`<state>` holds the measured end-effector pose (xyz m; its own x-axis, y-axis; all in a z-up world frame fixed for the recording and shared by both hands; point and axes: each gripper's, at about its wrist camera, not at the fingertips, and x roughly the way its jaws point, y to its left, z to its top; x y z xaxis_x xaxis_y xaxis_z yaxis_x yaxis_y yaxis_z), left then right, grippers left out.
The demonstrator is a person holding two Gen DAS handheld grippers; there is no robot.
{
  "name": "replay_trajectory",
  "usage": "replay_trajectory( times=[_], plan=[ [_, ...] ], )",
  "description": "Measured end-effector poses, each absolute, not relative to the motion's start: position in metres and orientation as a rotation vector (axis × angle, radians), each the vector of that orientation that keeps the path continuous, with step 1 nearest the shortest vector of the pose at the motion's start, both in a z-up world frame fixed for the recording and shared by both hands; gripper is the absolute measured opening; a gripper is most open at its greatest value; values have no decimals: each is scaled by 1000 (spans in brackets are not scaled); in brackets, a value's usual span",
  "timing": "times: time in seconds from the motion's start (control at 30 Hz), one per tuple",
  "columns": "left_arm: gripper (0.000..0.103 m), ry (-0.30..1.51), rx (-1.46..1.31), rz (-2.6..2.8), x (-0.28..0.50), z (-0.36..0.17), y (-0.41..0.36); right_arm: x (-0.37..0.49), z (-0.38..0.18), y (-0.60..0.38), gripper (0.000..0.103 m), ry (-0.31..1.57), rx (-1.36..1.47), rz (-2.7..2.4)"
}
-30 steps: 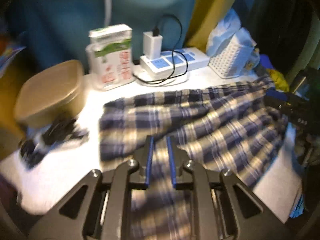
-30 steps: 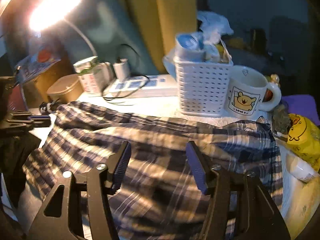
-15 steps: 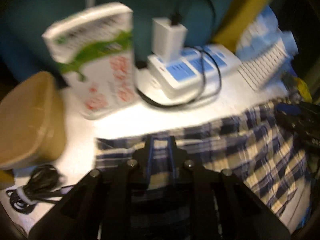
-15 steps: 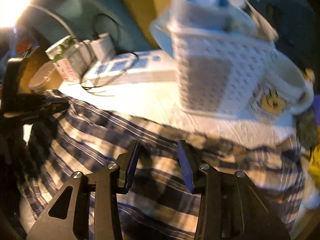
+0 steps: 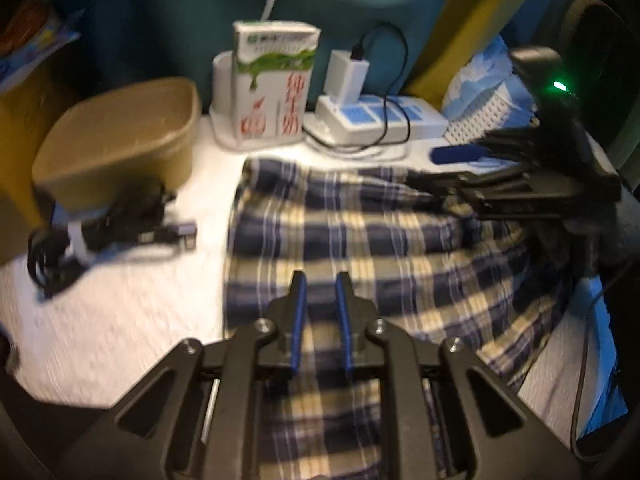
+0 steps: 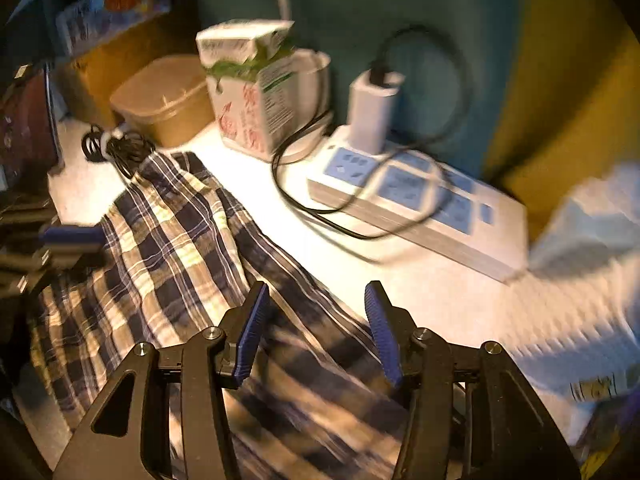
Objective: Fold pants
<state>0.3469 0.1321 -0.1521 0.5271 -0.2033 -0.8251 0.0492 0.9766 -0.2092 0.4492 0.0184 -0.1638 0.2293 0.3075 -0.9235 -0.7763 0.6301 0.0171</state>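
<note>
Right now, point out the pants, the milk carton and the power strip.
pants (image 5: pixel 360 240), left wrist view, middle of the plaid cloth.
milk carton (image 5: pixel 276 88), left wrist view, its front face.
power strip (image 6: pixel 424 200), right wrist view, its top face.

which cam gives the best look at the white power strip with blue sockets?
Right wrist view: the white power strip with blue sockets lies close, nearly its whole length visible, white charger plugged into it. In the left wrist view the strip sits farther back, its right end cut off by a white basket.

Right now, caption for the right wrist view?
Open right claw over plaid pants beside power strip.
</note>
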Motion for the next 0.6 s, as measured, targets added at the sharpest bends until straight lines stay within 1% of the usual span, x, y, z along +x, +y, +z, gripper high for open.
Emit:
replay_trajectory(
  times=[0.1,0.13,0.17,0.23,0.27,0.4,0.6],
  plan=[
    [16,1011,-191,-124,337,-160,138,443,-179,36,52,1114,-585,794],
    [16,1017,-197,-117,337,-164,139,440,-183,40,42,1102,-610,797],
    [16,1024,-203,-111,337,-167,139,438,-182,42,35,1089,-606,817],
    [16,1047,-215,-97,336,-175,144,436,-181,46,6,1086,-612,821],
    [15,1055,-219,-100,335,-178,145,437,-179,48,4,1060,-634,788],
    [15,1046,-217,-101,334,-179,143,452,-179,50,3,1049,-605,749],
    [16,1052,-213,-98,333,-178,139,482,-184,43,3,1117,-488,695]
  ],
)
